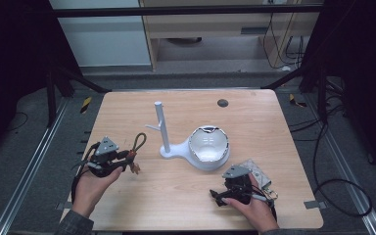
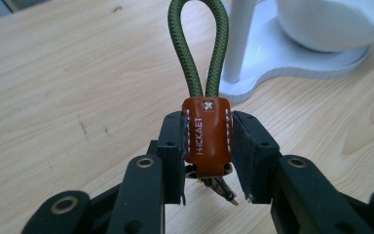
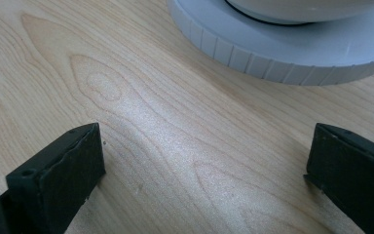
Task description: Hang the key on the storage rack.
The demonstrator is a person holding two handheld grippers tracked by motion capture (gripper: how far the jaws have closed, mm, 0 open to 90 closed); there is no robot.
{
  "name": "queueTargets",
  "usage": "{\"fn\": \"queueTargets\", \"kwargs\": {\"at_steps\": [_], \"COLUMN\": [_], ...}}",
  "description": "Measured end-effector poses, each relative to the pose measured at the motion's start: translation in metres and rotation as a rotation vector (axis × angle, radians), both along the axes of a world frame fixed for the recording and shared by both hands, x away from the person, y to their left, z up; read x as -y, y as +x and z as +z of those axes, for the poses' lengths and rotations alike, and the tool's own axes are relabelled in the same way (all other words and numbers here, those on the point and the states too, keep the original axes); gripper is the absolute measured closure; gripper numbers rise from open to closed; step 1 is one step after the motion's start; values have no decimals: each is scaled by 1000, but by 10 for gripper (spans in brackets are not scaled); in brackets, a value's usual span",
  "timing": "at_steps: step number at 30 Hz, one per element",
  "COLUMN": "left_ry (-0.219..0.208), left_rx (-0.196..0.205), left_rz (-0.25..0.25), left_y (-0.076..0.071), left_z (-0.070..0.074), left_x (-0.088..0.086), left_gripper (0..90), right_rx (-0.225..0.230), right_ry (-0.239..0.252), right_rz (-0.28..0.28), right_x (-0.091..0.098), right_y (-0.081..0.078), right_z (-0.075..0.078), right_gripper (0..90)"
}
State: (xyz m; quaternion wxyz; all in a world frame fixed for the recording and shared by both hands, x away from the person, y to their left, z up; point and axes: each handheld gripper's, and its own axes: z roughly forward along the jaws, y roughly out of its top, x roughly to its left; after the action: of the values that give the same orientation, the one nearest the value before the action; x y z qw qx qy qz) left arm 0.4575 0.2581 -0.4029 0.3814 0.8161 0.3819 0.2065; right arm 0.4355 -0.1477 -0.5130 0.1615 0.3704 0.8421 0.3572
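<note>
Gripping the brown leather tab (image 2: 206, 136) of a keychain strap, the left gripper (image 2: 207, 146) is holding it squarely between both jaws, with the green cord loop (image 2: 199, 46) standing out ahead of the tips and a small metal clip (image 2: 220, 187) hanging below. Seen from above, the left gripper (image 1: 108, 157) is holding the strap just over the table (image 1: 254, 117), to the left of the white stand (image 1: 159, 128). The loop is not yet on the stand's side peg (image 1: 152, 127), so I judge the hanging step is remaining. The right gripper (image 3: 204, 165) is resting low with its jaws spread wide and nothing between them. The white bowl (image 1: 208, 147) on the stand's base is appearing to hold nothing. A silvery packet (image 1: 258, 172) is lying beside the right hand (image 1: 254, 208).
</note>
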Motion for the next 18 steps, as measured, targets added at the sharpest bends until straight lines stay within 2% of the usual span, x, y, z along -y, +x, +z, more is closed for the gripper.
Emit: {"fn": "queueTargets", "kwargs": {"at_steps": [1, 7, 18], "left_ry": [-12, -32, -56], "left_rx": [16, 48, 79], "left_rz": [-13, -41, -74], "left_y": [-5, -16, -23], "left_z": [3, 9, 16], "left_x": [4, 16, 30], "left_gripper": [663, 663, 663], "right_rx": [0, 0, 0], "right_ry": [0, 0, 0], "right_rz": [0, 0, 0], "right_x": [0, 0, 0], "right_y": [0, 0, 0], "right_z": [0, 0, 0], "right_gripper": [4, 4, 5]}}
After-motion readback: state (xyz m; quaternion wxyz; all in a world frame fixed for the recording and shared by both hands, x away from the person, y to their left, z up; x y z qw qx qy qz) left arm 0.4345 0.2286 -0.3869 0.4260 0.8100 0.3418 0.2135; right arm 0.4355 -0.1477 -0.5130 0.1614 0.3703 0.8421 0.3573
